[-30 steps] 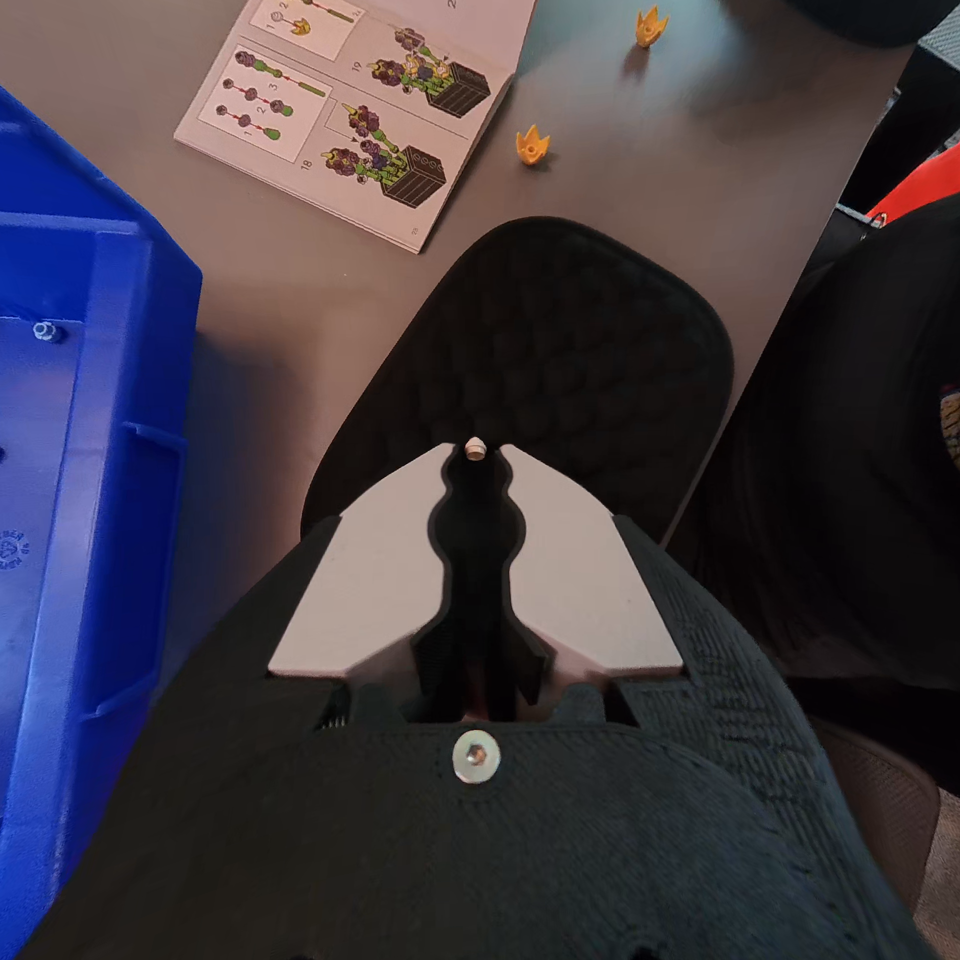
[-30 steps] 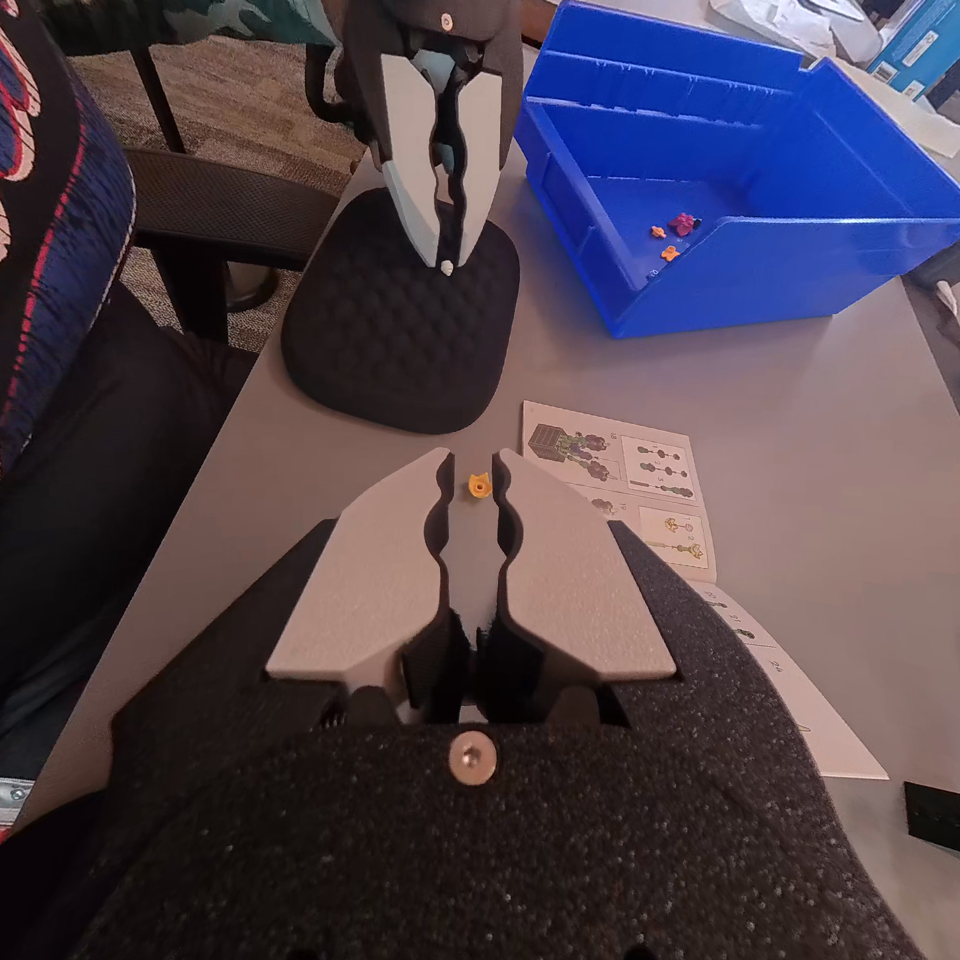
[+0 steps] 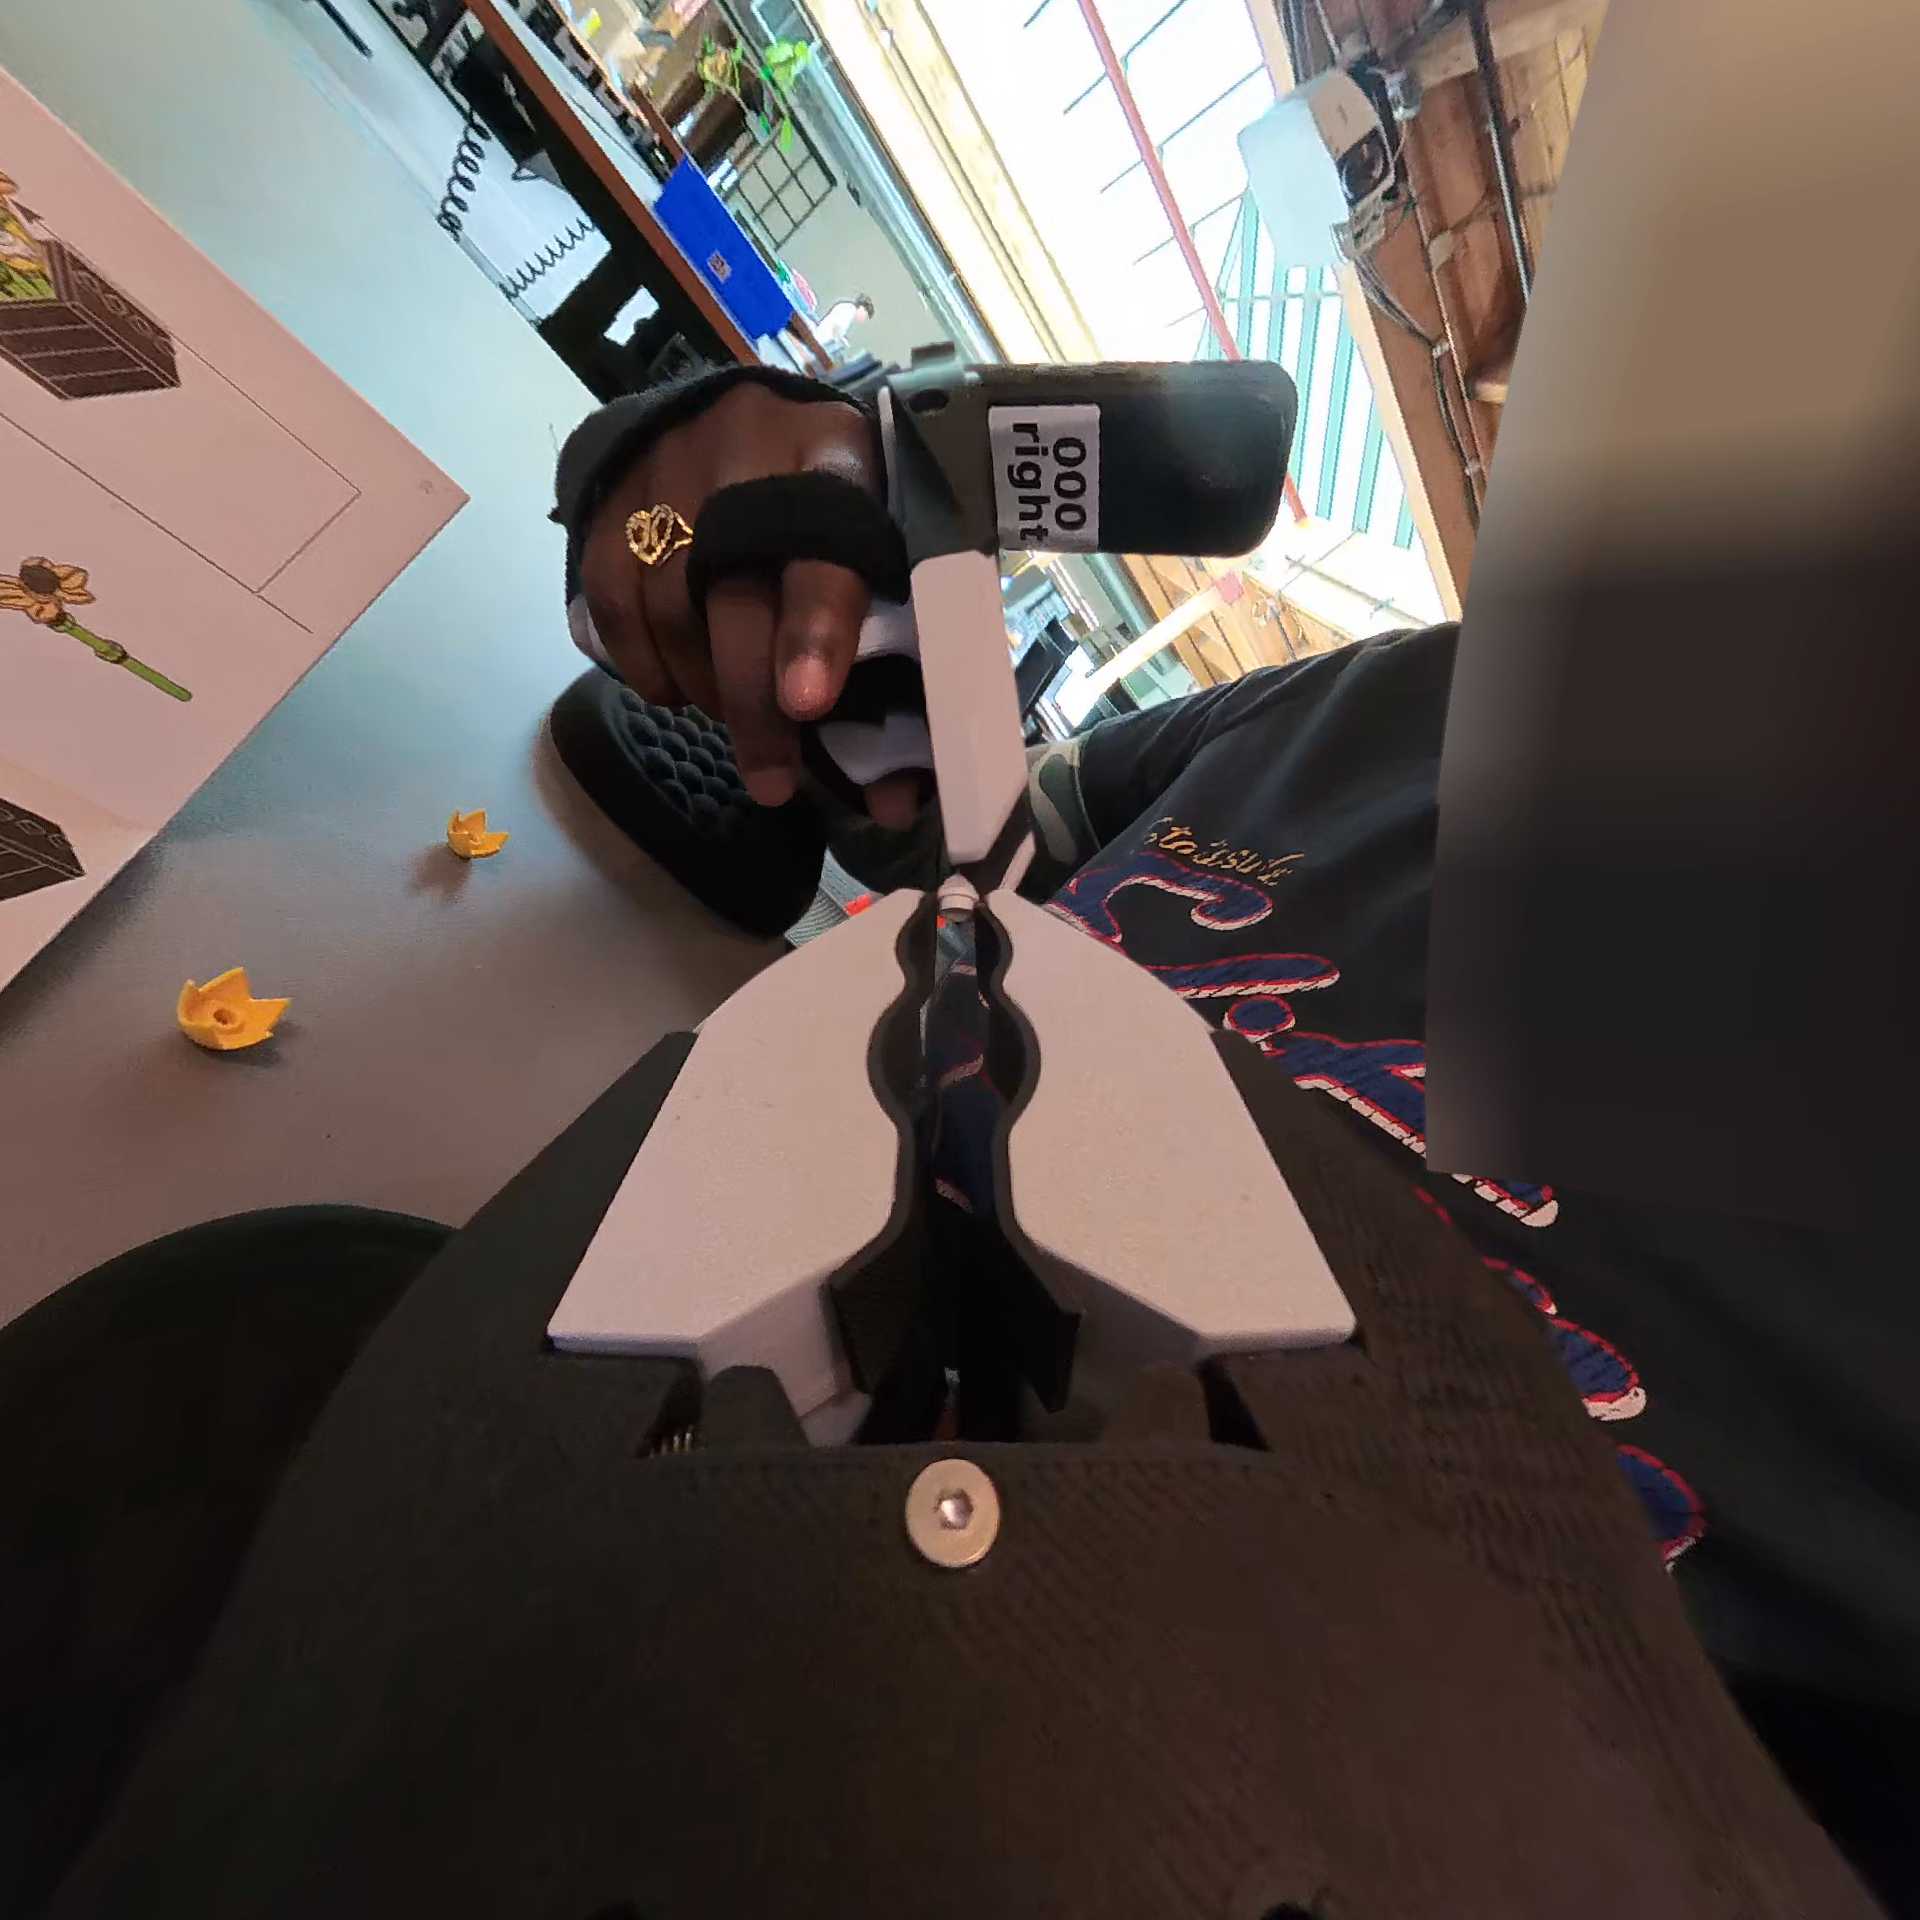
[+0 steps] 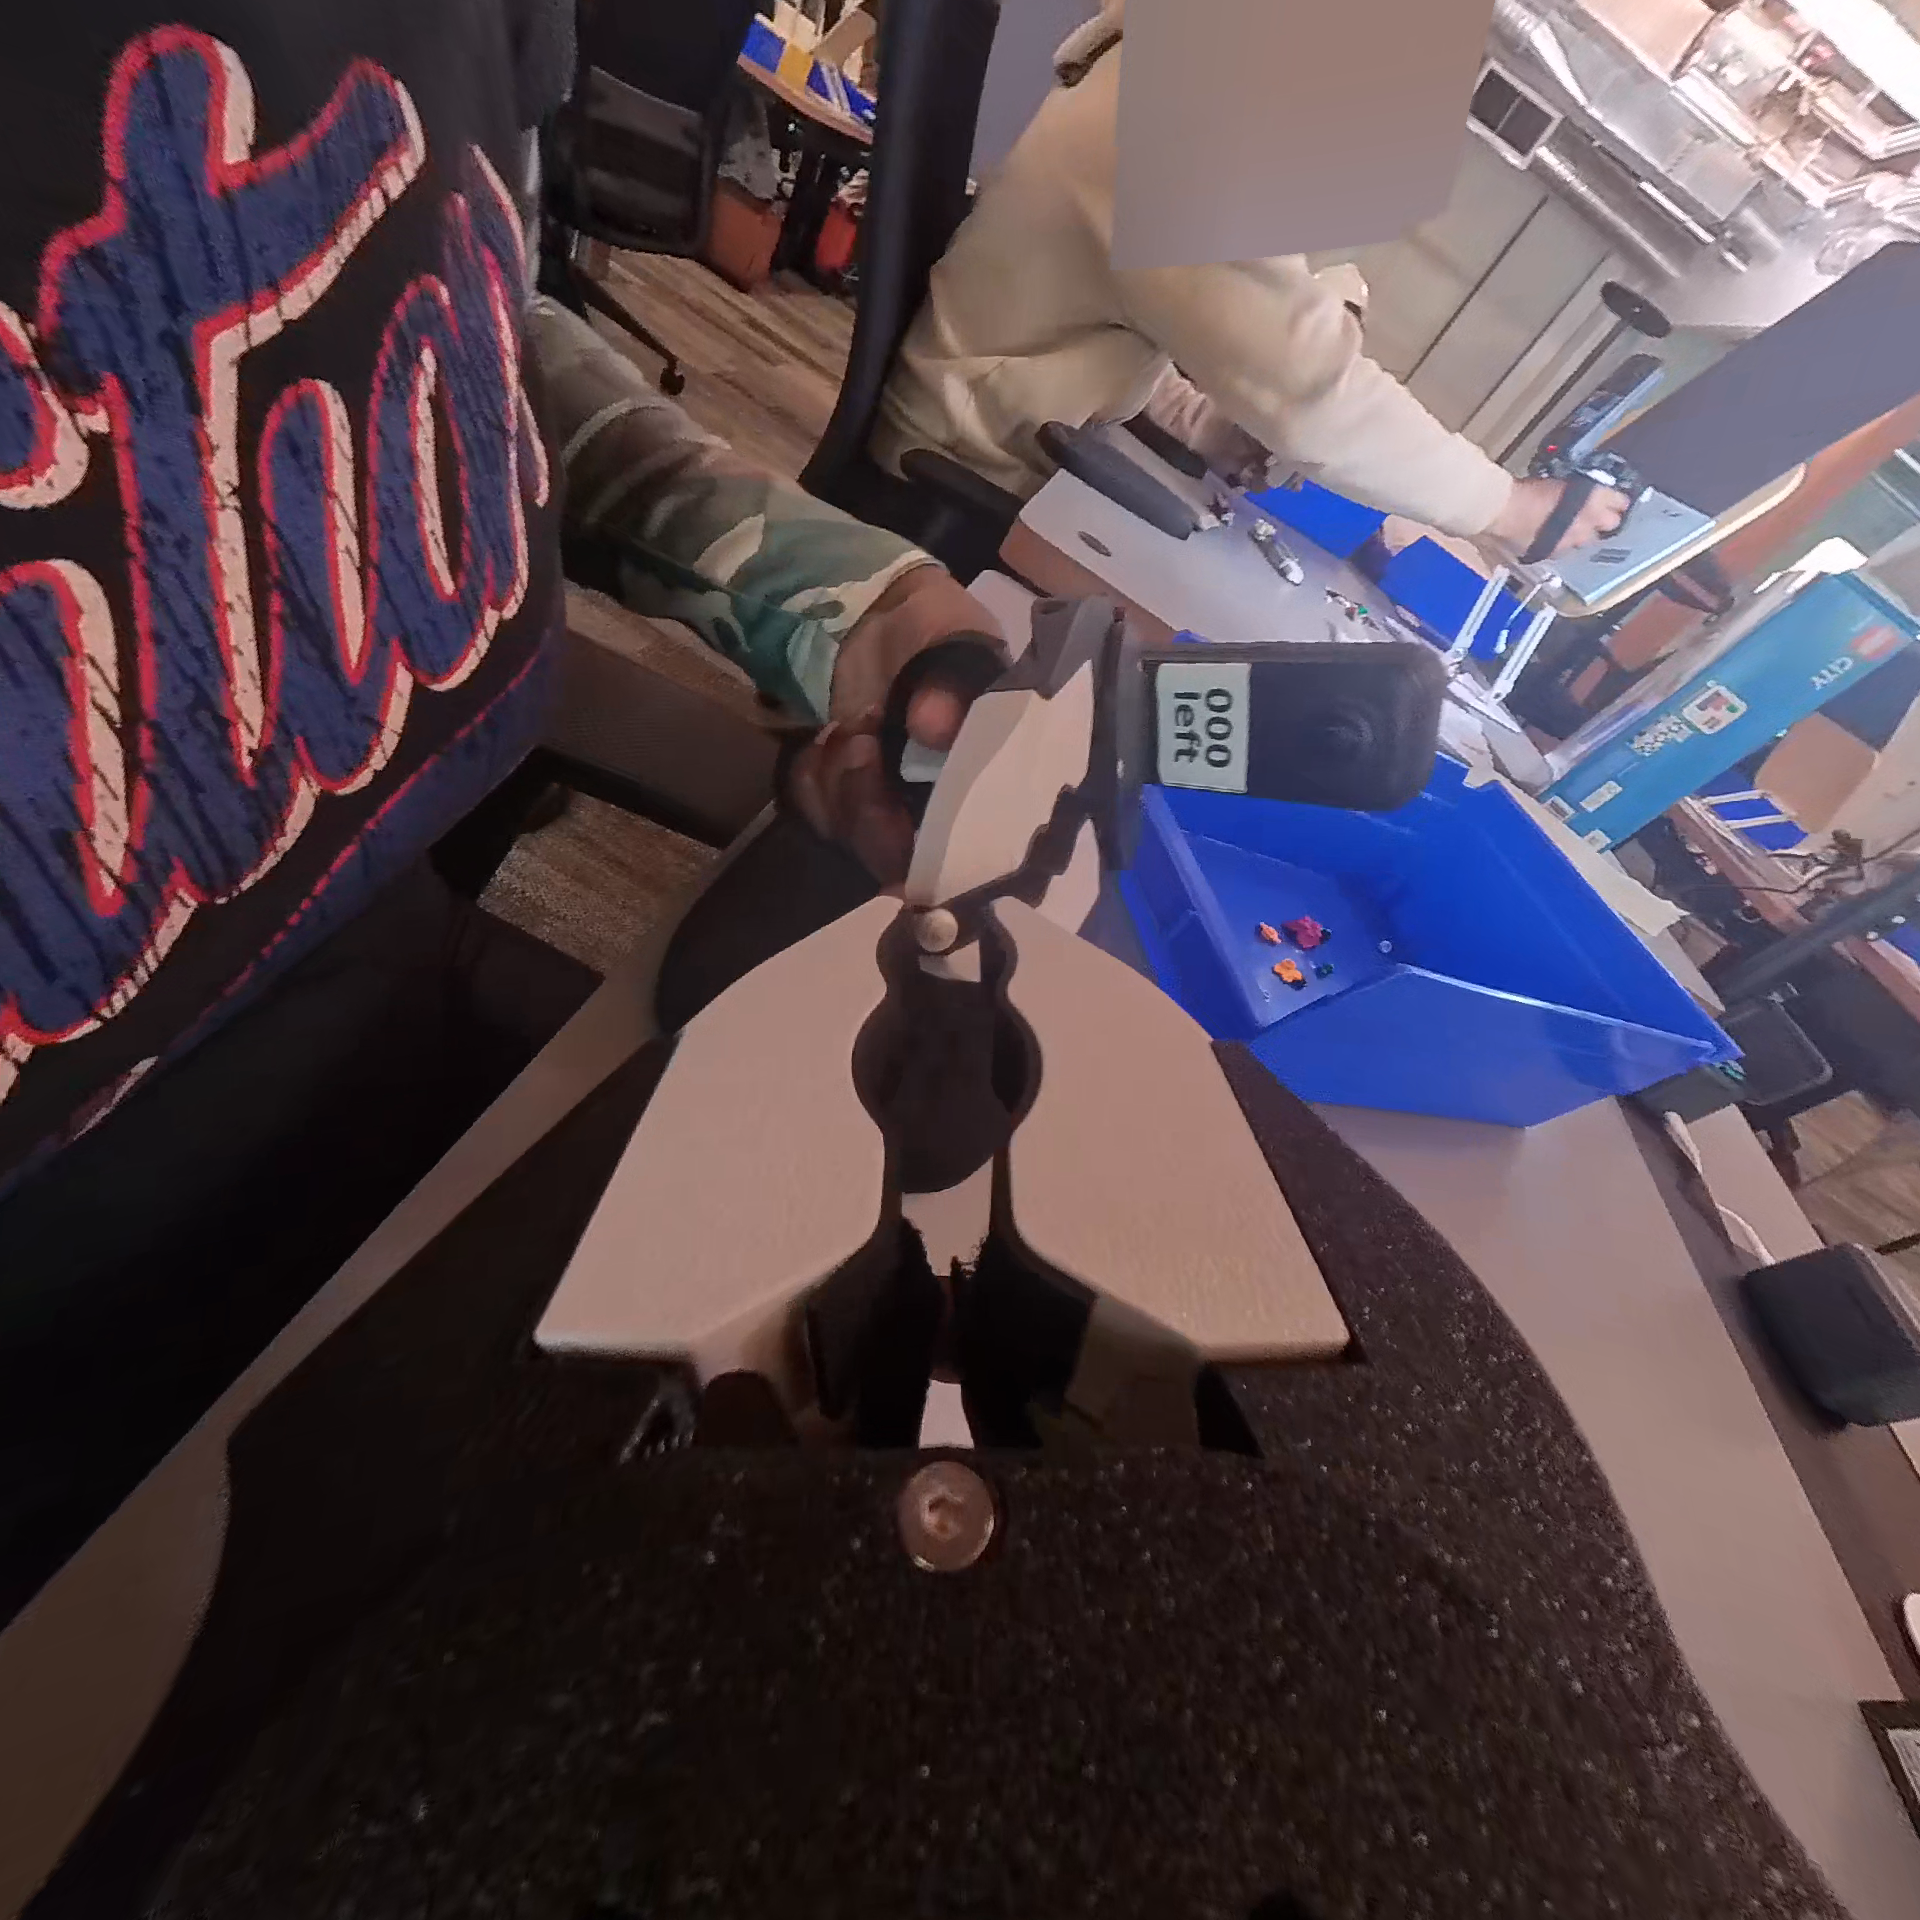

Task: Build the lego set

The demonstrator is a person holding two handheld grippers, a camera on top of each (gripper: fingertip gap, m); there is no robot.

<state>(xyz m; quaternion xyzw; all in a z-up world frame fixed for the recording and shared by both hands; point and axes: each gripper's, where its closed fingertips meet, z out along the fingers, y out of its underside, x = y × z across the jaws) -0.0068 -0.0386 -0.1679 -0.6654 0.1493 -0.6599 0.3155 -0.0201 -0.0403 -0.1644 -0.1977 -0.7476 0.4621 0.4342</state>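
Here both grippers meet tip to tip in the air above the table edge, in front of the person's dark shirt. The left gripper (image 3: 954, 906) is closed to a sliver on a tiny white stud piece (image 3: 956, 896), pinched right at its fingertips. The right gripper (image 4: 940, 920) has its tips at that same piece (image 4: 940, 928), with a narrow gap between them; whether it grips the piece or only brushes it, I cannot tell. The step in hand looks like a hand-over or re-grip of this small part, so that it can be turned the right way for mounting. The next move calls for one tool to hold firm before the other lets go, since a piece this small would slip easily. On the grey table (image 3: 416, 1039) lie two yellow petal pieces (image 3: 231, 1010) near the open booklet (image 3: 156, 499), with a black pad (image 3: 675, 790) beyond. A blue bin (image 4: 1455, 935) on the table holds a few small coloured pieces. Around is a busy workshop: other desks, blue bins, and another person working at the next table.
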